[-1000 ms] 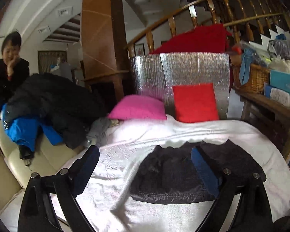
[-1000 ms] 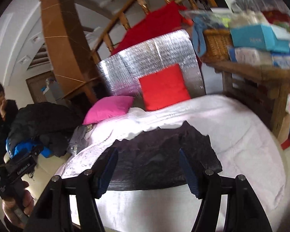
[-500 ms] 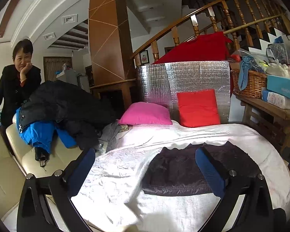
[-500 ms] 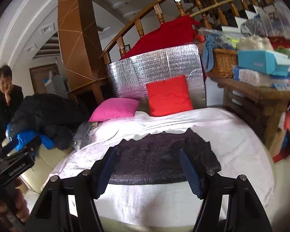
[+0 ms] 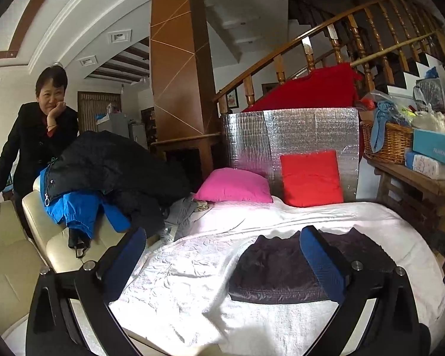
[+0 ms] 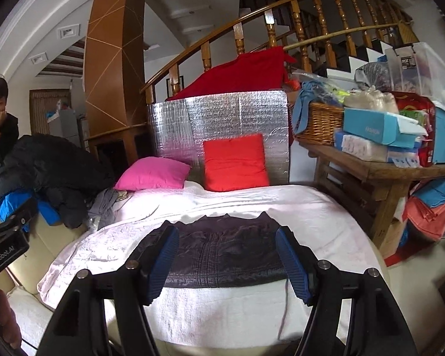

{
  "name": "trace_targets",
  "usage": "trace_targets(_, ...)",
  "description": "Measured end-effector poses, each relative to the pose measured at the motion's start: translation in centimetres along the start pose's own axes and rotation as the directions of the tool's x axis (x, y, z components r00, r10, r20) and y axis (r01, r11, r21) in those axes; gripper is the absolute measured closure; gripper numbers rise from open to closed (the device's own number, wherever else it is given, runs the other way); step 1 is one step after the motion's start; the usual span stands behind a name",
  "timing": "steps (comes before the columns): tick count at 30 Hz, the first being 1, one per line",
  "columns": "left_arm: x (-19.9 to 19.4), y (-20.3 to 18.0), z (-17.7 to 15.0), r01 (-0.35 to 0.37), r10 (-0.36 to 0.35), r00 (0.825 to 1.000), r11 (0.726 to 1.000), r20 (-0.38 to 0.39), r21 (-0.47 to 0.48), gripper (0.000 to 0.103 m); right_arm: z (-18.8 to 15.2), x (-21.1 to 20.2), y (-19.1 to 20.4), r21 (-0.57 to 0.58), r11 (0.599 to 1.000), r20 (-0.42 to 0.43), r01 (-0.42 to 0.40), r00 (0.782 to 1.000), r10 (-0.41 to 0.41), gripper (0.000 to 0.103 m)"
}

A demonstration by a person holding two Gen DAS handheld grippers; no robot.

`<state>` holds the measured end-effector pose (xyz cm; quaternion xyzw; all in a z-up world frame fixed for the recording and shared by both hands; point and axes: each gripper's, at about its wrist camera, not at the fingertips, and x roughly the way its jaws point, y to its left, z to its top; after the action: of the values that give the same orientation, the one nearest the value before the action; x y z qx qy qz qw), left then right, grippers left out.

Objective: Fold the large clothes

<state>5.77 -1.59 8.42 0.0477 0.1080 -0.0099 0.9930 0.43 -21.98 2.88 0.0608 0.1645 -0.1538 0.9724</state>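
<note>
The dark garment [image 6: 225,252] lay folded flat on the white bed [image 6: 326,207], at twelve o'clock of the right claw [image 6: 227,262] and one o'clock of the left claw [image 5: 222,262]; both claws gaped, holding nothing.

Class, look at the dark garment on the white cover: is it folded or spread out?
Folded: the dark garment lies as a compact flat rectangle on the white cover, no sleeves showing.

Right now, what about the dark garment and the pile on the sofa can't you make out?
- Dark folded garment: side edges hidden behind the right gripper fingers, right wrist view; type unclear.
- Same garment, left wrist view: middle covered by a left gripper finger.
- Pile of black and blue jackets: piece count unclear, overlapping.
- Blue box lettering: too small.
</note>
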Motion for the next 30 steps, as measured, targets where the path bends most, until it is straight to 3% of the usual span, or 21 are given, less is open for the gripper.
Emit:
trace_targets(6, -1.0, 0.5, 0.5, -0.01, 0.01, 1.0, 1.0, 0.021, -0.015, 0.0, -0.1, -0.6, 0.7, -0.026, 0.999, 0.003, 0.047, 0.999, -0.046, 0.031)
trace_targets(30, -2.6, 0.4, 1.2, -0.018, 0.02, 0.998, 0.999, 0.057, -0.029, 0.0, 0.4, -1.4, 0.2, -0.013, 0.999, 0.004, 0.039, 0.999, -0.039, 0.031)
